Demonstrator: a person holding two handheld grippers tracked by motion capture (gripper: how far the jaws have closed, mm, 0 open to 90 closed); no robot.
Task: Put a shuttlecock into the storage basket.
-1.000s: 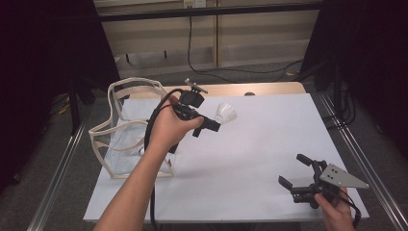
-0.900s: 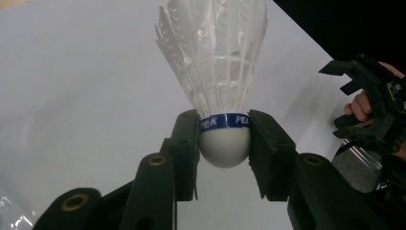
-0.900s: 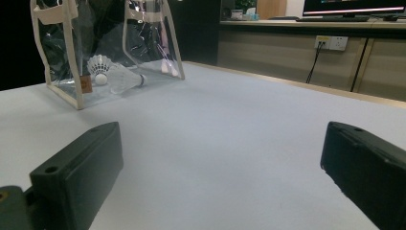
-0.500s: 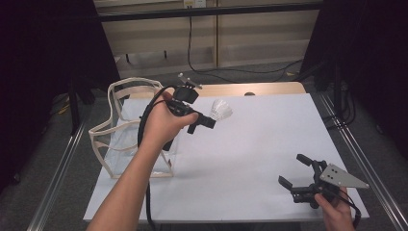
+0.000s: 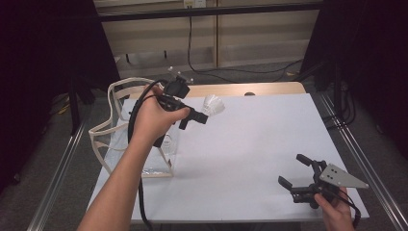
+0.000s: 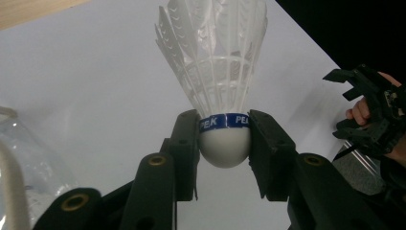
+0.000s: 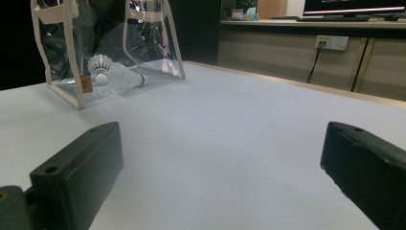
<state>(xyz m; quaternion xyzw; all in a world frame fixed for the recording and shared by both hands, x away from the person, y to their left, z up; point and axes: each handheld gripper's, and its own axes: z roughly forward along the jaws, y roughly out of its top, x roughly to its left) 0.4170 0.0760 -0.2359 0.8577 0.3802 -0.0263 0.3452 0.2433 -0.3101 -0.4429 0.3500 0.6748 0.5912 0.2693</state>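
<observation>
My left gripper is raised above the table's back left and is shut on the cork base of a white feathered shuttlecock. In the left gripper view both pads clamp the cork of the shuttlecock at its blue band, feathers pointing away. A clear plastic bag with cream trim stands open at the table's left, just below that hand. In the right gripper view the bag holds two more shuttlecocks. My right gripper rests low at the front right corner, open, with nothing between its fingers.
The white table top stretches between bag and right gripper. A wooden strip runs along its far edge. Metal rails flank the table on both sides, and cables hang along the wall behind.
My left hand has lifted the shuttlecock a little and carried it leftward, toward the bag. The right gripper has stayed where it was.
</observation>
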